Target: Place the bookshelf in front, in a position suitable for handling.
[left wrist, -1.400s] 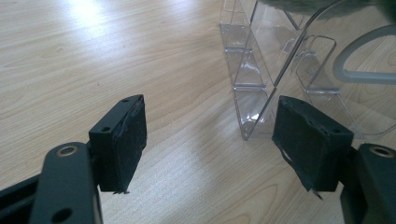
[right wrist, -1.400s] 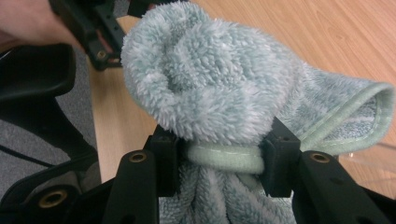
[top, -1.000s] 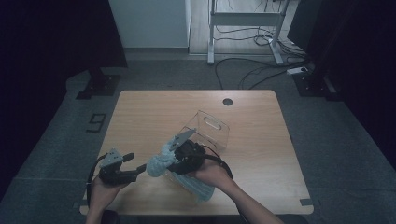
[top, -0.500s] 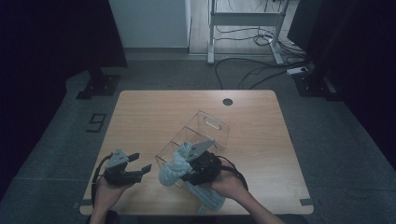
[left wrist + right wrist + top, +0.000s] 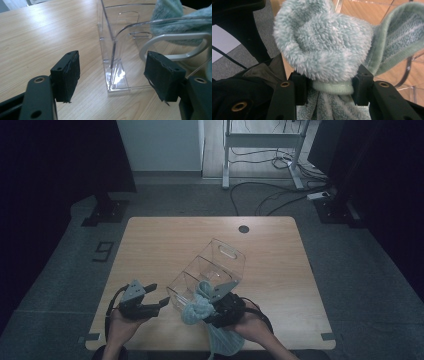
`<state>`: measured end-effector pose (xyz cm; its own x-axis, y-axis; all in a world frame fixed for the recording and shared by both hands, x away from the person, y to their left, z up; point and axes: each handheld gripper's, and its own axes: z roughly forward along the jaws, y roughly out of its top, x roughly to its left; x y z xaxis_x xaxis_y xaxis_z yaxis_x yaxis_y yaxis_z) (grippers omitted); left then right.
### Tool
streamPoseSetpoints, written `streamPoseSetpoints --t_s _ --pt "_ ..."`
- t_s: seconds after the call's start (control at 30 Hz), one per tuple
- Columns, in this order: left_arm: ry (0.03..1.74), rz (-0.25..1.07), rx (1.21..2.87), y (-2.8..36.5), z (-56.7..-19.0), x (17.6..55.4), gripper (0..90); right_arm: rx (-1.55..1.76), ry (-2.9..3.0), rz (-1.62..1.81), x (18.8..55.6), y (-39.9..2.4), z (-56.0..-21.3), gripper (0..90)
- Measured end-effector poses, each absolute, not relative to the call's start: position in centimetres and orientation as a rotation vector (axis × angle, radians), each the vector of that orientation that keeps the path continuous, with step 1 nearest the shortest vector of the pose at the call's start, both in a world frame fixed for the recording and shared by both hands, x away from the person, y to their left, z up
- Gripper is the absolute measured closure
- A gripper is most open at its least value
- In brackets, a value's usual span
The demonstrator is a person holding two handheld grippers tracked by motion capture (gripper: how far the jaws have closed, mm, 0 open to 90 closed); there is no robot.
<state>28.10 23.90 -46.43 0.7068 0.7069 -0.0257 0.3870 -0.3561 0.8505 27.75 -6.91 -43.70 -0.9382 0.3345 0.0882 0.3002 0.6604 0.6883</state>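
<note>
A clear plastic organiser box with dividers lies on the wooden table, its near end by both grippers. My right gripper is shut on a fluffy pale green towel, bunched just at that end of the box; more towel hangs over the table's near edge. In the right gripper view the jaws pinch the towel below its bunched top. My left gripper stands open to the left of the box. In its own view the gripper frames the box's corner without touching it.
A round dark cable hole sits near the table's far edge. Beyond the table are a white desk frame and cables on the grey floor. The right gripper's grey plate shows through the box wall.
My right gripper has carried the towel down and toward the table's near edge. The left gripper has shifted a little right, closer to the box. Both jaws look unchanged.
</note>
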Motion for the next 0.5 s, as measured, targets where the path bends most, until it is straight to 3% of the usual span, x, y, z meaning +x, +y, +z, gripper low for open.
streamPoseSetpoints --t_s 0.5 --pt "0.828 0.447 2.010 22.0 -46.4 28.3 32.5 0.617 2.852 1.162 27.9 -7.3 -46.8 55.7"
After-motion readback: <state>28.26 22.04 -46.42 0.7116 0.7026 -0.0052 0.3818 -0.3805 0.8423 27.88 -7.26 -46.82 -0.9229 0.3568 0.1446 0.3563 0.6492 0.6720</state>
